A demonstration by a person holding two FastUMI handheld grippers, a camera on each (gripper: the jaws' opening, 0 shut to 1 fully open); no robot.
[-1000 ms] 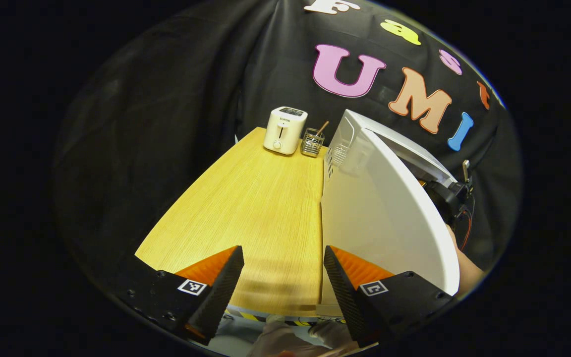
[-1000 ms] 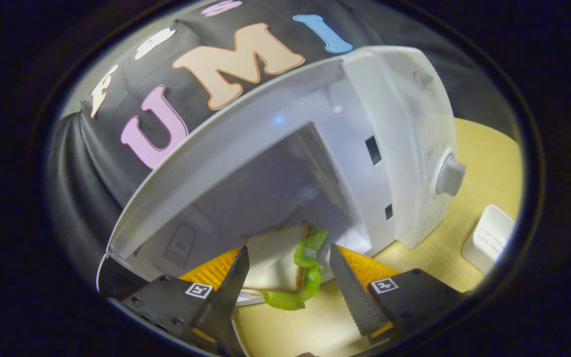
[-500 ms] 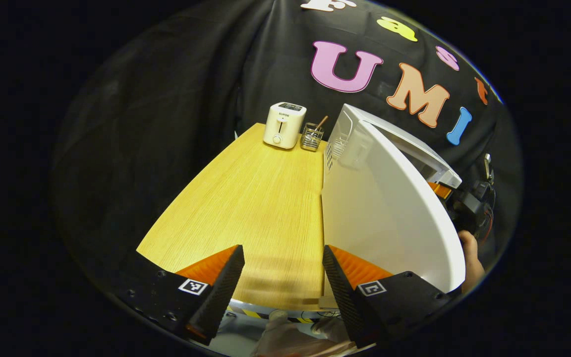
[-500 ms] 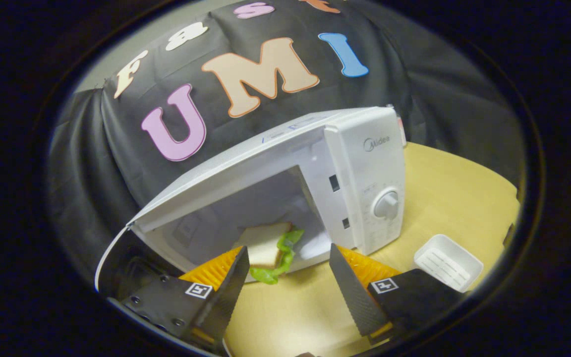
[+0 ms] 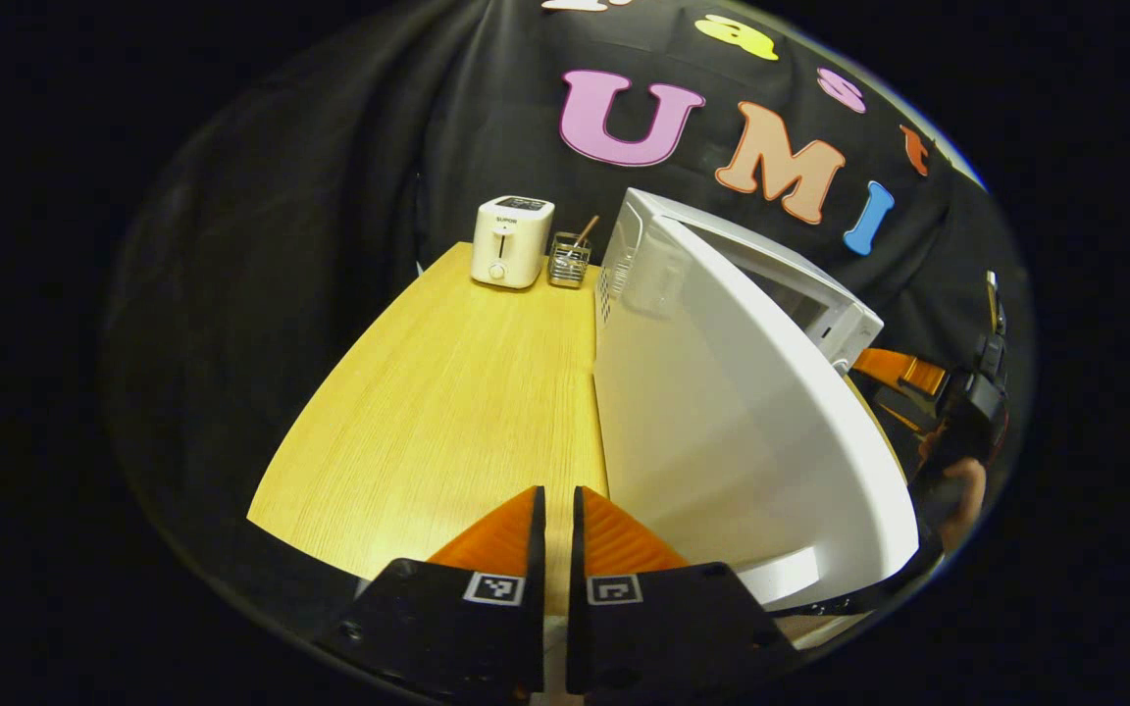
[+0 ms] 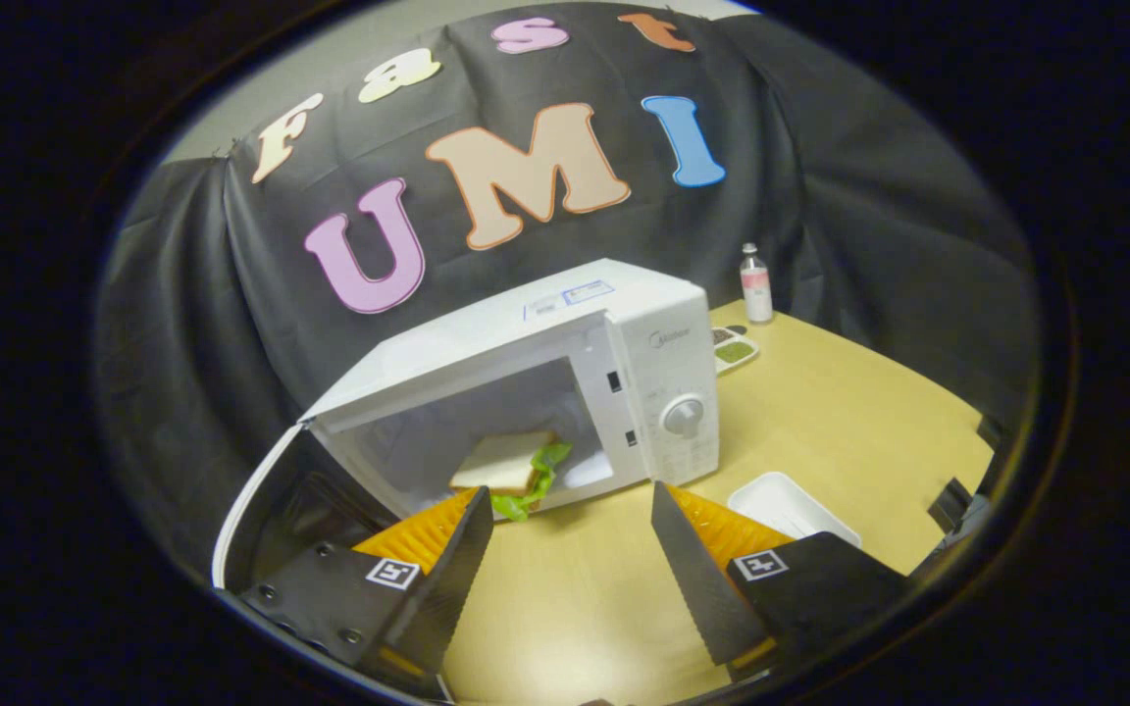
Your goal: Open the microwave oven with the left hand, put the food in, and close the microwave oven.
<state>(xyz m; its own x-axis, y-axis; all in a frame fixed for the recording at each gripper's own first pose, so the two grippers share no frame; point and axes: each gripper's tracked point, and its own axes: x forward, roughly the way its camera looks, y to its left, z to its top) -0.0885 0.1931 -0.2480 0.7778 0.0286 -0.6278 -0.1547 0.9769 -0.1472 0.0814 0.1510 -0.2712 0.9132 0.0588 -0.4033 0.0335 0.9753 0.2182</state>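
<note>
With the sandwich [image 6: 509, 463] already lying in the microwave [image 6: 565, 392] cavity, the door [image 5: 722, 431] stands open, awaiting closing.

Left gripper [image 5: 555, 505]: fingers together, holding nothing, door at its 2 o'clock, likely poised to push it.
Right gripper [image 6: 570, 520]: fingers apart, empty, sandwich at its 11 o'clock.
Sandwich: white bread, green lettuce hanging over the cavity's front edge.
White tray [image 6: 791, 505]: empty, on the table [image 6: 820, 422].

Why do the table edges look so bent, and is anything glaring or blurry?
Left gripper view: the fisheye lens bows the table and microwave door; soft glare near its gripper. Right gripper view: sharp, the sandwich inside clearly lit.
</note>
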